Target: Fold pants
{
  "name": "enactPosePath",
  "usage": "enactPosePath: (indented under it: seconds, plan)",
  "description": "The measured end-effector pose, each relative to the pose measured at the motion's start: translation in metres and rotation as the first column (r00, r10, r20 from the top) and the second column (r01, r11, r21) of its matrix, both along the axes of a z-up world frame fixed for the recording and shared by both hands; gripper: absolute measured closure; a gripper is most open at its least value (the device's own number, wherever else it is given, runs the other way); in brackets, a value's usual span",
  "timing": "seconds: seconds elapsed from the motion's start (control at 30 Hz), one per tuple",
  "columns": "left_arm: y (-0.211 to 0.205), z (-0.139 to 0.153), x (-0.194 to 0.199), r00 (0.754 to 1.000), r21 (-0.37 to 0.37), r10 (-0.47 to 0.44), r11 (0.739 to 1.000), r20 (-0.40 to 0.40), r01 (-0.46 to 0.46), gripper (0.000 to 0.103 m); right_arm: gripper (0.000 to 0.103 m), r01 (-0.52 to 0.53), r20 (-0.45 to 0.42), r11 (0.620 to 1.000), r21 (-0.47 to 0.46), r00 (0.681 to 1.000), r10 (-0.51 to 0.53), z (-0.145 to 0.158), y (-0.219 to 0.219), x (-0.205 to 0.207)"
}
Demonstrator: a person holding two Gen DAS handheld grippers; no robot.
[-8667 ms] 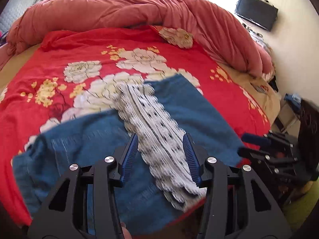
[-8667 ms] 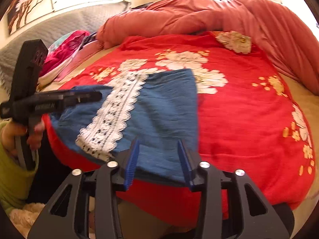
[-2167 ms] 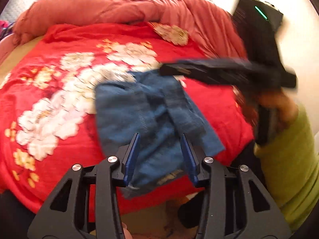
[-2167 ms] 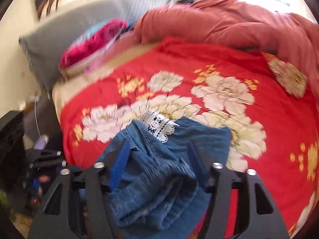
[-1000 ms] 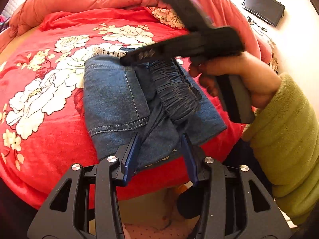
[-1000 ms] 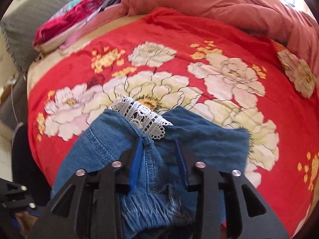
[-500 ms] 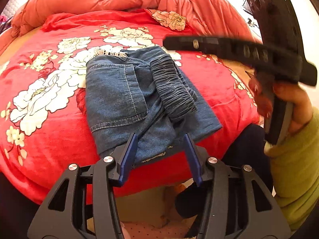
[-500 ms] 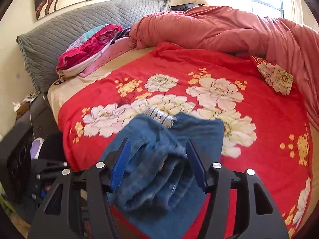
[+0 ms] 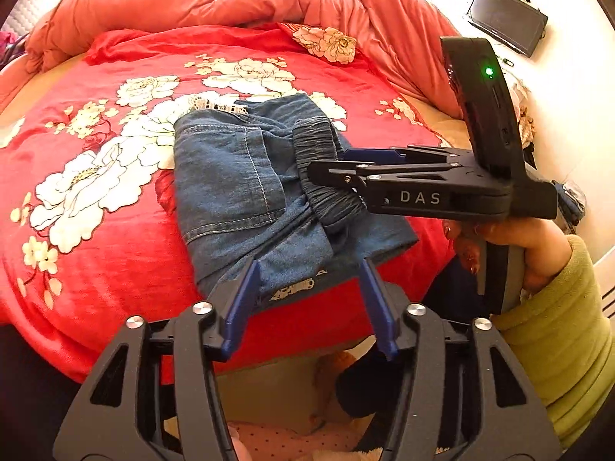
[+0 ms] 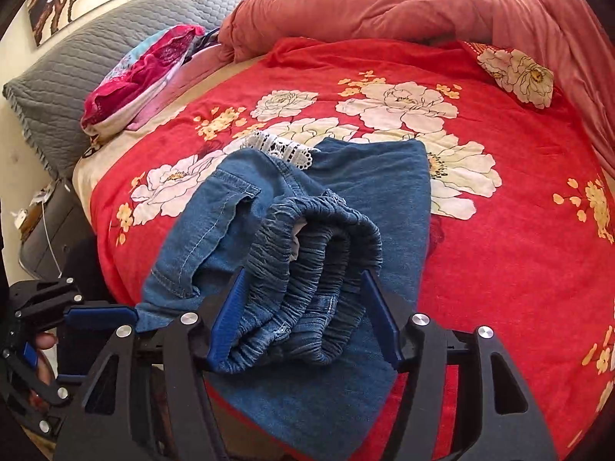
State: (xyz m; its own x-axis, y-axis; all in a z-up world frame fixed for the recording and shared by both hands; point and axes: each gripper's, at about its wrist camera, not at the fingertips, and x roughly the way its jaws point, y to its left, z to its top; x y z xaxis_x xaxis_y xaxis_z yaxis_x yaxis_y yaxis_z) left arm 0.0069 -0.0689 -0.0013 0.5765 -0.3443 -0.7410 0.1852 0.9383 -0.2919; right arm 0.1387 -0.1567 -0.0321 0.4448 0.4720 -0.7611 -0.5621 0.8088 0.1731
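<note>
The pants (image 10: 246, 230) are blue denim cloth, matt and lightly textured, with pale stitching, a gathered, ribbed elastic waistband (image 10: 319, 253) and a white lace trim (image 10: 280, 148). They lie on a red flowered blanket (image 9: 115, 261) that looks soft and plush, faintly sheened. The coral quilt (image 10: 384, 4) behind is smooth, matt cloth. The headboard (image 10: 96, 53) seems to be grey quilted fabric, though the view warps there. Each gripper (image 10: 303, 307) is matt black plastic with shiny metal screw heads; the fingers (image 9: 242, 299) carry ridged blue pads, probably rubber.
</note>
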Motion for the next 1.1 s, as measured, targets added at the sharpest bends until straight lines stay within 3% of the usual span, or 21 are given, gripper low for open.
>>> enactPosePath:
  seconds: [0.23, 0.67, 0.8, 0.87, 1.0, 1.1]
  plan:
    - [0.005, 0.007, -0.006, 1.0, -0.007, 0.009, 1.0, 0.013, -0.009, 0.053, 0.044, 0.024, 0.05, 0.998, 0.054, 0.998, -0.027, 0.02, -0.009, -0.014]
    - [0.015, 0.029, -0.007, 0.997, 0.01, 0.032, 0.999, 0.075, -0.033, 0.044, 0.033, 0.084, 0.146, 0.987, 0.134, 0.984, -0.104, 0.06, -0.036, -0.035]
    - [0.018, 0.033, -0.006, 0.995, 0.016, 0.043, 0.999, 0.085, -0.044, 0.038, 0.031, 0.099, 0.152, 0.983, 0.152, 0.981, -0.122, 0.063, -0.041, -0.036]
    - [0.02, 0.035, -0.006, 0.995, 0.017, 0.051, 0.998, 0.091, -0.052, 0.034, 0.023, 0.109, 0.157, 0.982, 0.157, 0.979, -0.134, 0.064, -0.043, -0.038]
    - [0.031, 0.042, -0.005, 0.989, 0.022, 0.095, 0.995, 0.111, -0.098, 0.011, 0.015, 0.121, 0.172, 0.979, 0.164, 0.974, -0.149, 0.066, -0.046, -0.044]
    - [0.042, 0.047, -0.004, 0.985, 0.012, 0.126, 0.992, 0.116, -0.128, 0.009, 0.011, 0.134, 0.178, 0.976, 0.172, 0.97, -0.165, 0.067, -0.049, -0.047]
